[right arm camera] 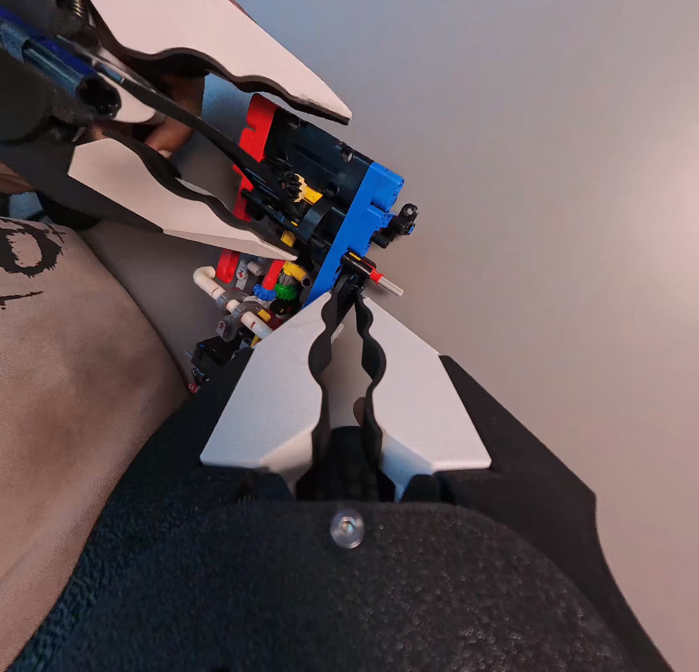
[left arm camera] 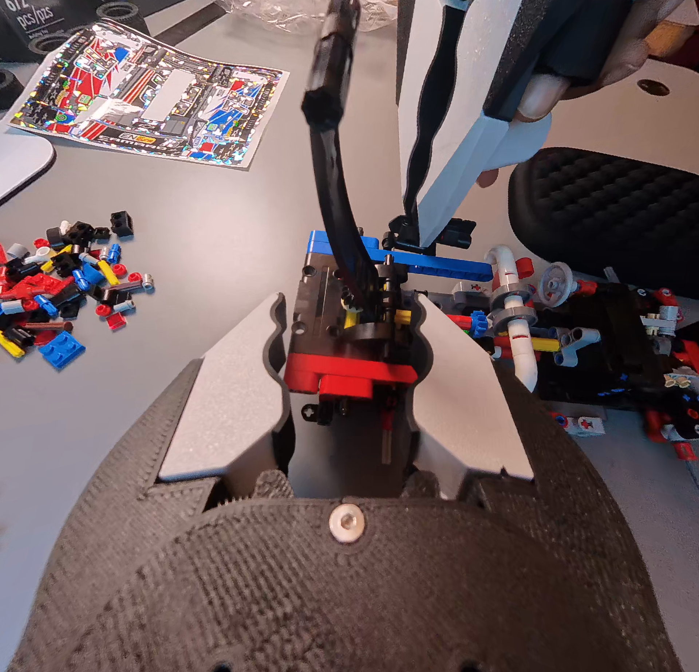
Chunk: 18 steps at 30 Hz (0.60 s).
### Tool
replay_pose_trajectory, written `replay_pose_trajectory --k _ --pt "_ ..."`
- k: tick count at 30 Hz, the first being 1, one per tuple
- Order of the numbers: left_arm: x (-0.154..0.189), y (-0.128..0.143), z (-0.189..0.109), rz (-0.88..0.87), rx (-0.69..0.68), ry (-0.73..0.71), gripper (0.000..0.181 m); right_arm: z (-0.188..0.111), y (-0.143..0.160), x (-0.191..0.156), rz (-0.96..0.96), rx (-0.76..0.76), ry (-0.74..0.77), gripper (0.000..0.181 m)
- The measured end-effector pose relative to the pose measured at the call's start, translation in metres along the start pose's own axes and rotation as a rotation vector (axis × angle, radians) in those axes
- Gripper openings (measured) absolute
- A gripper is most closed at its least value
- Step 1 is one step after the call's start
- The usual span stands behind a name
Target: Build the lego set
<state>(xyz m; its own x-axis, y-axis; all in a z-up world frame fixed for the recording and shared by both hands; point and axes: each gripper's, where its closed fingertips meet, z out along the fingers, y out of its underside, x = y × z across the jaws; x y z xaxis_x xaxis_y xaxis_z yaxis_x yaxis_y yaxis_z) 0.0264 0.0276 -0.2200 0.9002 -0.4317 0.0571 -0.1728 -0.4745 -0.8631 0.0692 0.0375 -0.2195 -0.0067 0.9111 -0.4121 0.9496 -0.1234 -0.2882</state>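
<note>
1. The left tongs (left arm camera: 350,313) sit nearest, spread around the lego assembly (left arm camera: 340,313), their pads at its black and red flanks; whether they touch it I cannot tell.
2. The assembly is held above the grey table (left arm camera: 212,207), a curved black piece (left arm camera: 333,184) rising from its middle.
3. The right tongs (left arm camera: 416,237) are pressed onto a small black connector (left arm camera: 403,233) at the blue beam (left arm camera: 435,264).
4. Loose bricks (left arm camera: 56,286) lie left, open table between; one sticker sheet (left arm camera: 151,101) lies beyond.
</note>
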Motion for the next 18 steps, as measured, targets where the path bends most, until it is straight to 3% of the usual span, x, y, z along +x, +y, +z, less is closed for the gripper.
replay_pose_trajectory --k 5,14,18 --pt "0.0020 0.0004 0.0010 -0.015 -0.003 0.024 0.057 -0.0012 -0.0004 0.0012 -0.046 -0.056 0.039 0.007" --pt "0.0002 0.0009 -0.0009 -0.024 0.003 -0.028 0.057 0.0024 -0.0083 0.0033 0.073 0.188 0.040 0.007" --pt "0.0016 -0.0001 -0.0004 -0.006 0.010 -0.036 0.056 0.0013 -0.0051 0.0041 -0.003 0.132 0.109 0.007"
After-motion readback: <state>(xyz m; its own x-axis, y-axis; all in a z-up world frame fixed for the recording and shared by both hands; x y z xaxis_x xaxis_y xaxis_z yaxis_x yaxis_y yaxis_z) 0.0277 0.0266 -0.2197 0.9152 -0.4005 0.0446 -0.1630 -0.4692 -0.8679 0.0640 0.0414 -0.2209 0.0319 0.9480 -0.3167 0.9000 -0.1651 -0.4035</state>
